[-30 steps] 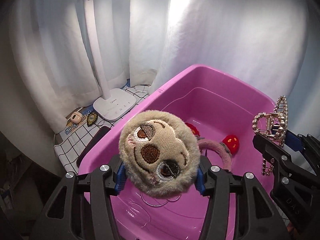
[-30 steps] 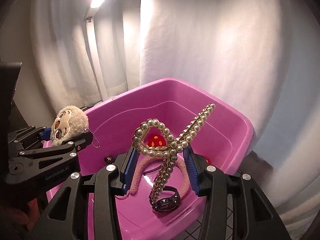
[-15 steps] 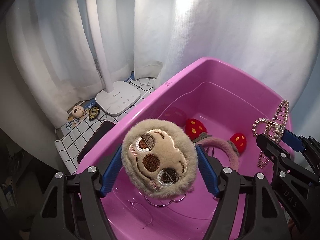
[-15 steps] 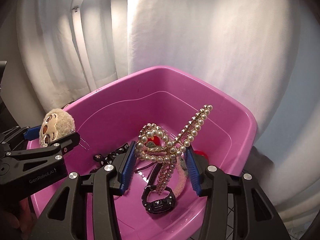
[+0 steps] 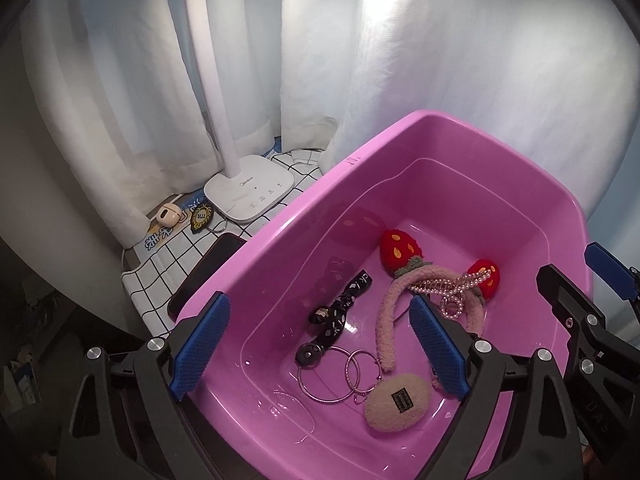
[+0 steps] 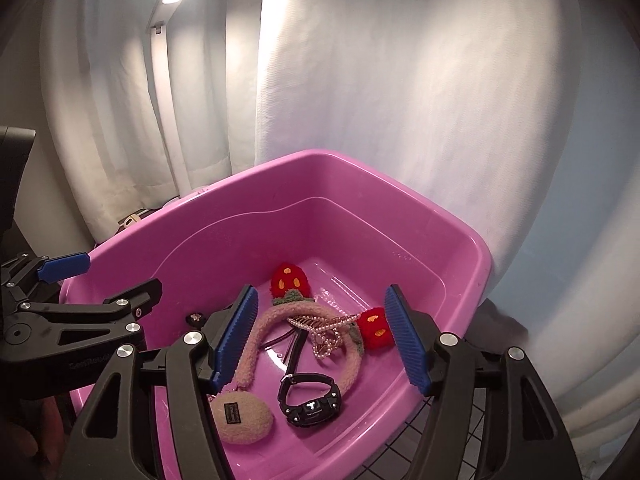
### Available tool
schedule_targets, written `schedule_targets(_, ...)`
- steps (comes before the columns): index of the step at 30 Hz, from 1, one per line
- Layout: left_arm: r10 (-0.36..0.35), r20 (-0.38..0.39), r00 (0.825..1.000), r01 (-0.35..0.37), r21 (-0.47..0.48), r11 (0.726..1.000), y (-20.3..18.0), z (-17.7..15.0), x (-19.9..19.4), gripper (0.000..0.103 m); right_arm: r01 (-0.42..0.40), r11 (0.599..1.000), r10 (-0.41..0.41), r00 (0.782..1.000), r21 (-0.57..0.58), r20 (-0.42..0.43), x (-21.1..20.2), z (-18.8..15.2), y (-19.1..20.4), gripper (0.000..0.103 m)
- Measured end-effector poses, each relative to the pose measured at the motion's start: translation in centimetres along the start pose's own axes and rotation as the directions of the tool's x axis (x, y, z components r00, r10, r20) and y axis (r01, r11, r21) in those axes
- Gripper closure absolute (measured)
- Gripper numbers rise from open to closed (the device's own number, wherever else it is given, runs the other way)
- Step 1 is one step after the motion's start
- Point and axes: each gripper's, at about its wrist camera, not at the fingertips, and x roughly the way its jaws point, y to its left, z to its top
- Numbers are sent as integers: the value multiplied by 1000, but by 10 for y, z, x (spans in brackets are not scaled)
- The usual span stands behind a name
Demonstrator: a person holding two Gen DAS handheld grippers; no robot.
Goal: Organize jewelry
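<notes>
My left black plastic gripper (image 5: pixel 316 344) carries 2 ribbed blue pads (image 5: pixel 200 346) and round silver screws (image 5: pixel 482 347). My right black plastic gripper (image 6: pixel 320 334) looks identical, with triangular cut-outs in its arms.

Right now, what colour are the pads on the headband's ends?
Red with orange spots, like strawberries; clearest in the left wrist view.

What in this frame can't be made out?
- Plush face: turned down, both views.
- Watch: absent from left view, behind the left gripper's finger.
- Label on lamp base: too small.
- Items beside the earbud case: cut off by curtain.
- Right gripper blocks the basin's near wall.
</notes>
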Motion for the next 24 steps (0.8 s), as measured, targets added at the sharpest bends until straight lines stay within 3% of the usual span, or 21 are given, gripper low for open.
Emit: schedule_targets(24,18,18,1000,-19,20,1000,-5,-6,-16,14,28,1000,-28,1000,13,14,-22,-9,-2,40)
